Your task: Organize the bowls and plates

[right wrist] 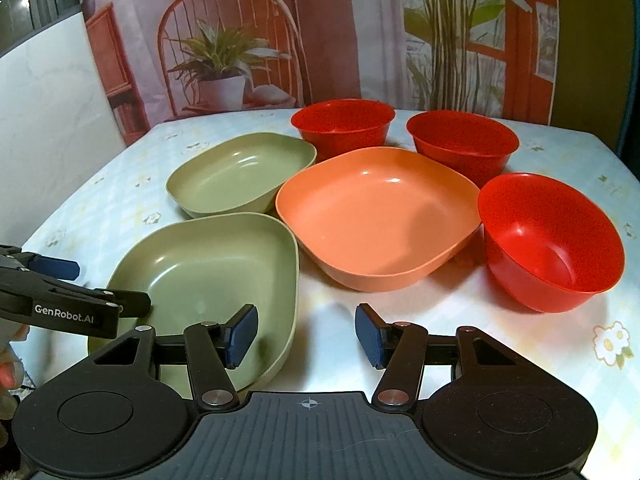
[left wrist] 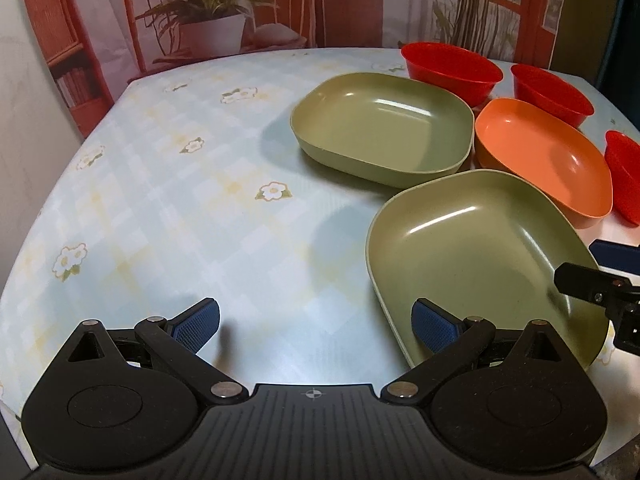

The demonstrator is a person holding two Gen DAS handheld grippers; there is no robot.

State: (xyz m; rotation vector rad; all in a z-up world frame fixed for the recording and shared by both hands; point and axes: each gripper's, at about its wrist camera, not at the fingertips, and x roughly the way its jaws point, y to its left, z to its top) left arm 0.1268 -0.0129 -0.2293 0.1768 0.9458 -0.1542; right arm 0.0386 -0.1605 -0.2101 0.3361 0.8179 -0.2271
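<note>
Two hand-held tools hover over a desk (right wrist: pixel 560 152) covered in a pale flowered cloth, where plates and bowls are laid out. The left tool (left wrist: pixel 316 322) stands released, its blue pads spread wide, the right-hand pad reaching over the rim of the nearest green plate (left wrist: pixel 480 248) without pressing it. The right tool (right wrist: pixel 306 334) is also released with nothing between its pads; its left pad hangs over the same green plate (right wrist: pixel 224 276), its right pad over bare cloth. A second green plate (right wrist: pixel 244 172) sits farther back. An orange plate (right wrist: pixel 376 216) lies just right of both green ones, close to them. Three red bowls are set around it: one (right wrist: pixel 344 124) at the back, one (right wrist: pixel 464 144) to its right, and one (right wrist: pixel 552 240) nearest on the right. Fingertips (right wrist: pixel 8 376) show at the left edge. A printed backdrop of a chair and potted plant (right wrist: pixel 224 64) hangs behind.
</note>
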